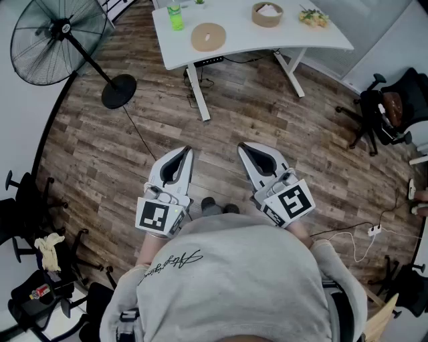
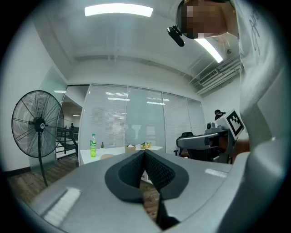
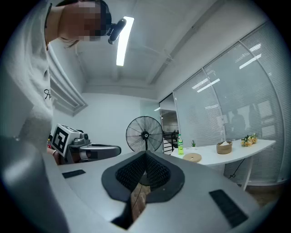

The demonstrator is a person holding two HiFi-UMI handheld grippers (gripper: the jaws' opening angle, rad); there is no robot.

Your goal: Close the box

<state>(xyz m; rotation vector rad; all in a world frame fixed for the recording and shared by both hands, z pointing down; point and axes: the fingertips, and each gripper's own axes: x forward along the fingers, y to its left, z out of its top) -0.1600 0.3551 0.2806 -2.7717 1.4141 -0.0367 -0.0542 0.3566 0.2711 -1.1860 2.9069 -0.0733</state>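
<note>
Box (image 1: 267, 14) and wooden disc (image 1: 208, 37) sit apart on a white table (image 1: 247, 37), beyond the wood floor (image 1: 100, 160).
Left gripper (image 1: 188, 151) and right gripper (image 1: 242, 145) are clenched, empty; table's far edge cut off, box contents unclear.

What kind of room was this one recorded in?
Most likely an office or meeting room: a white desk, rolling office chairs at the edges, and a glass wall with blinds.

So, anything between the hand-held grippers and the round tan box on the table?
Nothing visible: only wooden floor lies between the left hand-held gripper, the right hand-held gripper and the white table. The round tan box stands open, its flat round lid beside it, apart.
</note>
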